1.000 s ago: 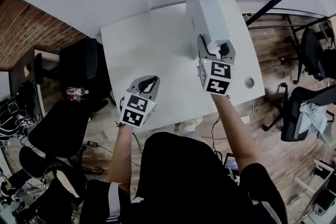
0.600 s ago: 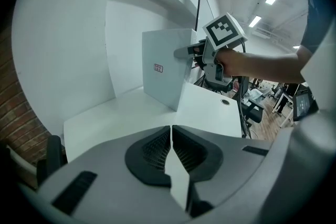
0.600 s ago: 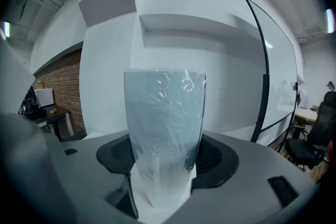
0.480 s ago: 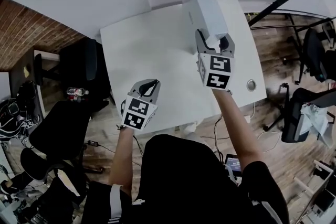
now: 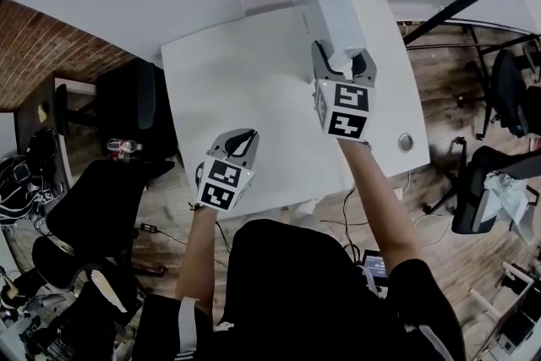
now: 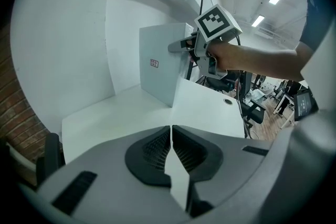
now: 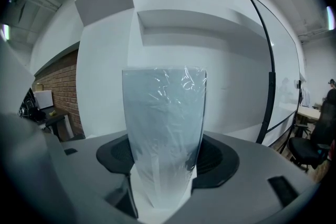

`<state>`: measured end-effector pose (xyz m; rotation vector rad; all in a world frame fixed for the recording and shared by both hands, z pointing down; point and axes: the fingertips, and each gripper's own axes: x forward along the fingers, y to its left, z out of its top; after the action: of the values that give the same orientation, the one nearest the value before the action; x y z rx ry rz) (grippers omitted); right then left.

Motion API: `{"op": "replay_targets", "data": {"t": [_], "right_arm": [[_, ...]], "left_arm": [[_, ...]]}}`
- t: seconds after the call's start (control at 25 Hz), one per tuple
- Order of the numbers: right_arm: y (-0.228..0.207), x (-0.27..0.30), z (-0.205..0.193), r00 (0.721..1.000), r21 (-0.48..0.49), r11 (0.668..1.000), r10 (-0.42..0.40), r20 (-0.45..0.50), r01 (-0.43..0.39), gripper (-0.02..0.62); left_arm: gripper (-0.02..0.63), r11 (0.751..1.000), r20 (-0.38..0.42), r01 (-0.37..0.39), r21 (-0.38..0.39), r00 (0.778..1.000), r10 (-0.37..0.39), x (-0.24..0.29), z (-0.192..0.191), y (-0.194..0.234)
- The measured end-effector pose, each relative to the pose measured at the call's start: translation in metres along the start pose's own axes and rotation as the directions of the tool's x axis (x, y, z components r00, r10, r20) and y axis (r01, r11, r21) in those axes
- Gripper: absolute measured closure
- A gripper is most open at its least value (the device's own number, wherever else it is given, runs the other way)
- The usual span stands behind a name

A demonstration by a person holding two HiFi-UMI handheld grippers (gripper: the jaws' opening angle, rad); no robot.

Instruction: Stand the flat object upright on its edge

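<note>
The flat object is a pale grey-white box [image 5: 328,8] wrapped in clear film, standing on its long edge on the white table [image 5: 228,97]. My right gripper [image 5: 341,68] is shut on its near top edge. In the right gripper view the box [image 7: 164,128] rises straight up between the pads. From the left gripper view the box [image 6: 161,68] stands at the table's far side with a small red label on its face, the right gripper [image 6: 195,49] clamped on its upper corner. My left gripper [image 5: 239,141] is shut and empty near the table's front edge, its jaws [image 6: 171,139] together.
A round cable hole [image 5: 406,142] lies in the table's right front part. Black office chairs [image 5: 101,207] stand left of the table, others [image 5: 499,89] to the right. A black stand pole [image 5: 465,0] slants across the upper right. White walls meet behind the table.
My right gripper has carried the box's top a little leftward and away, and the box now stands steeper. The left gripper has stayed in place.
</note>
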<state>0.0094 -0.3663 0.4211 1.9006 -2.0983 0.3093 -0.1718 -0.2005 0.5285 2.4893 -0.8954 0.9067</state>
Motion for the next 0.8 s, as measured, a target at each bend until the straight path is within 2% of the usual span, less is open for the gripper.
{"op": "replay_targets", "data": {"t": [0.8], "right_arm": [[-0.0024,0.01,-0.0043,0.999,0.031,0.999,0.021,-0.025,-0.02,0.305]], "left_arm": [[0.583,1.0,-0.004,-0.002,-0.002,1.0,0.002,0.0052,0.0067,0.0004]]}}
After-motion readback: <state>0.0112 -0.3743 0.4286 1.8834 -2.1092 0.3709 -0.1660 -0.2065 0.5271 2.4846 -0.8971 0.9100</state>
